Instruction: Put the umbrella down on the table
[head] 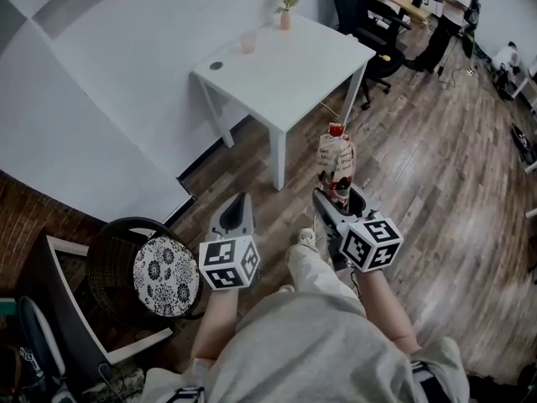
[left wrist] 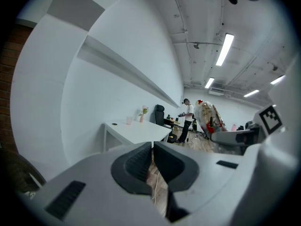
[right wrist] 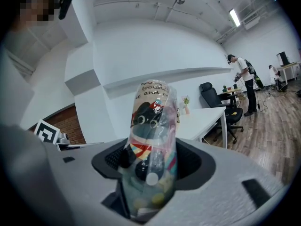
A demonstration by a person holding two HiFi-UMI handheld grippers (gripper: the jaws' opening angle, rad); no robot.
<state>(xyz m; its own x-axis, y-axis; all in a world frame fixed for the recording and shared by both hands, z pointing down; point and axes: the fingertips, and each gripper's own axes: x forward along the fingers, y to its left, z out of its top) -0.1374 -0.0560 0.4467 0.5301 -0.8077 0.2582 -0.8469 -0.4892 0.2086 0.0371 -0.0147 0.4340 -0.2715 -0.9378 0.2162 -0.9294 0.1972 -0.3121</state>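
Observation:
A folded umbrella [head: 336, 159] in a clear printed sleeve with a red tip stands upright in my right gripper [head: 336, 198], whose jaws are shut on its lower part. In the right gripper view the umbrella [right wrist: 150, 140] fills the gap between the pads of that gripper [right wrist: 150, 166]. The white table [head: 285, 74] stands ahead, beyond the umbrella, with floor between. My left gripper [head: 237, 204] is level beside the right one, and in its own view the left gripper [left wrist: 153, 149] has its jaws shut on nothing. From there the umbrella [left wrist: 209, 118] shows at right and the table [left wrist: 136, 132] ahead.
On the table stand a pink vase with a flower [head: 286, 15], a pink cup [head: 247, 42] and a small dark disc [head: 216, 65]. A wicker chair with a patterned cushion [head: 166, 275] is at lower left. An office chair [head: 369, 23] and a person [head: 449, 15] are at back right.

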